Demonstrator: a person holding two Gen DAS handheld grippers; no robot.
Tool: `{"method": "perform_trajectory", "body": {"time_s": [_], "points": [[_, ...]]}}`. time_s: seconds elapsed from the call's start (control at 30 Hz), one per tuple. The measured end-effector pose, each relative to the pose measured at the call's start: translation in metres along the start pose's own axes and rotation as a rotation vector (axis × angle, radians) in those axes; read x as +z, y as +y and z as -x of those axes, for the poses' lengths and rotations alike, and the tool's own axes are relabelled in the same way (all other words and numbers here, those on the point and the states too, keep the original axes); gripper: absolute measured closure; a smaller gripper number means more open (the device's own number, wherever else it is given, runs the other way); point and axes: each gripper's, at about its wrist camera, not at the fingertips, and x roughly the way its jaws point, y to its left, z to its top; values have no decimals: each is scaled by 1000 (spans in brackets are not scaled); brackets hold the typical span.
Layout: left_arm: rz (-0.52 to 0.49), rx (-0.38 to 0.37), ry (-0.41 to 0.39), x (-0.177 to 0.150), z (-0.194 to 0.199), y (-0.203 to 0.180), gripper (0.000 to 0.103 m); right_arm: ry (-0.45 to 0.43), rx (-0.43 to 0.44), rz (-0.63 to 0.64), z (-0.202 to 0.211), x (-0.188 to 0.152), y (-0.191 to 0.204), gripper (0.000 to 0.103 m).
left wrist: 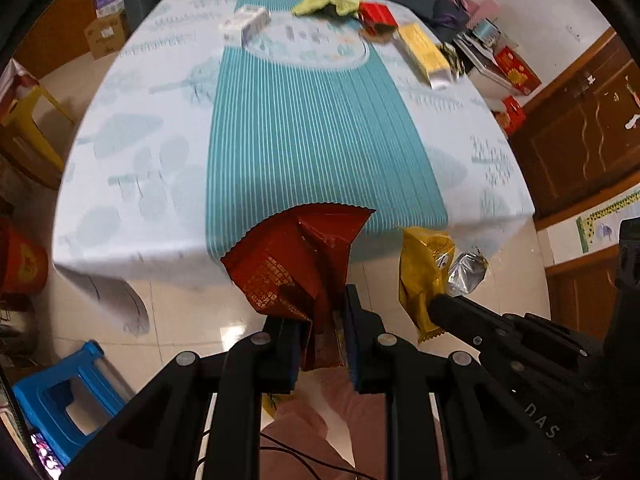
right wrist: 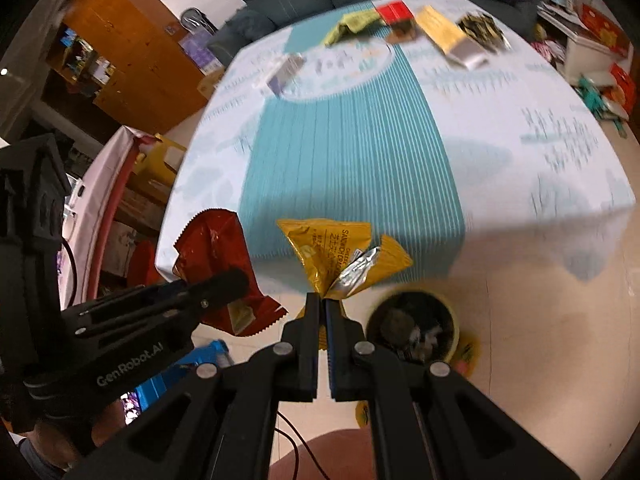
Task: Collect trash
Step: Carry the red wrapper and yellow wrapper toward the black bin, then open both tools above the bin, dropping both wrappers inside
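1. Left claw [left wrist: 322,320] is clamped on a red wrapper [left wrist: 296,256] at lower centre of the left wrist view, off the tabletop [left wrist: 160,152] edge.
2. Right claw [right wrist: 323,308] is pinched tight on a yellow wrapper [right wrist: 332,256], mid-frame in its own view.
3. Step in hand, as I judge it: carrying both wrappers to the bin [right wrist: 412,330], lower right of the right wrist view.
4. Next: bring each claw over the bin's mouth, then let go.

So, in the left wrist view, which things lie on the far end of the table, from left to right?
White box → green cloth → red box → yellow box.
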Motion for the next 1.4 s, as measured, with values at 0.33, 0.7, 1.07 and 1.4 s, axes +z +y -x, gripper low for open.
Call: {"method": "perform_trajectory", "body": {"time_s": [0.33,0.7,1.07,1.4], "points": [[74,-32,72,-46,-74,7,87,125,-49,-43,-54,-53,-42,100],[165,-12,104,-80,-205,31,84,226,-49,-141,-182,-99,-117,100],[193,10,109,-92,-295,53,70,276,-17,-252,-285,-112,-171,96],[245,-10,165,-96,-323,78,23,346,-48,-317,-331,-114,-191,66]]}}
